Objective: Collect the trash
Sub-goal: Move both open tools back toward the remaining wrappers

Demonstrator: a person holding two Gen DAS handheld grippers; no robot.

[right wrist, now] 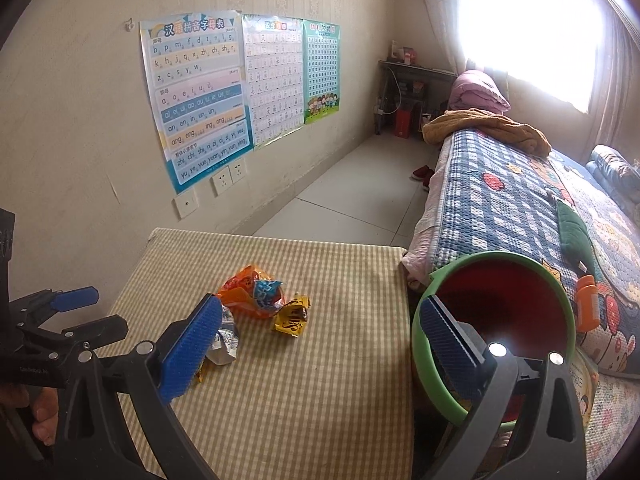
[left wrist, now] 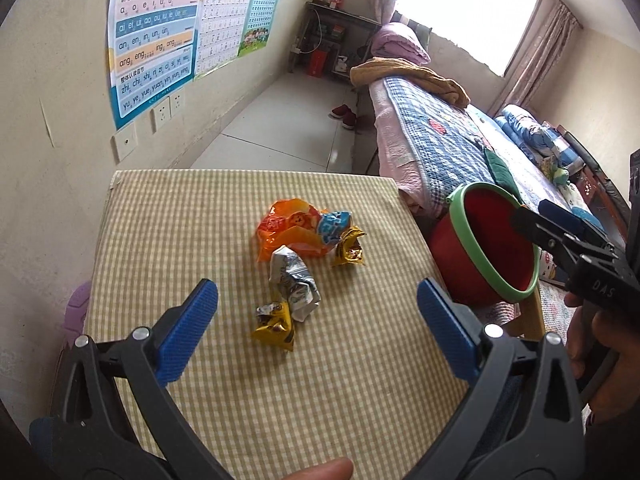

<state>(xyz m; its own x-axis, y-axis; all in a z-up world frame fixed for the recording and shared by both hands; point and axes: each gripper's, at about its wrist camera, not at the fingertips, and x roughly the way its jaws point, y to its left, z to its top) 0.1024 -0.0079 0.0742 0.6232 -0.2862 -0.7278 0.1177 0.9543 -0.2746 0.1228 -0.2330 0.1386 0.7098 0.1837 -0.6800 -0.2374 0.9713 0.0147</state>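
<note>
Crumpled wrappers lie on the checked tablecloth (left wrist: 200, 208): an orange bag (left wrist: 288, 232), a silver wrapper (left wrist: 294, 280), a yellow wrapper (left wrist: 276, 326) near me and another yellow one (left wrist: 349, 248) to the right. My left gripper (left wrist: 318, 332) is open and empty, just short of the silver and near yellow wrappers. A red bin with a green rim (left wrist: 486, 256) tilts beside the table's right edge. My right gripper (right wrist: 316, 344) is open and empty, its right finger at the bin (right wrist: 500, 312), and it also shows in the left wrist view (left wrist: 532, 220). The wrappers (right wrist: 256, 292) lie beyond its left finger.
A bed with a blue patchwork quilt (left wrist: 436, 136) runs along the right. An orange bottle (right wrist: 588, 306) lies on it near the bin. A wall with posters (left wrist: 156, 40) and sockets is on the left. Shoes (left wrist: 344, 114) and a shelf (left wrist: 332, 40) stand beyond the table.
</note>
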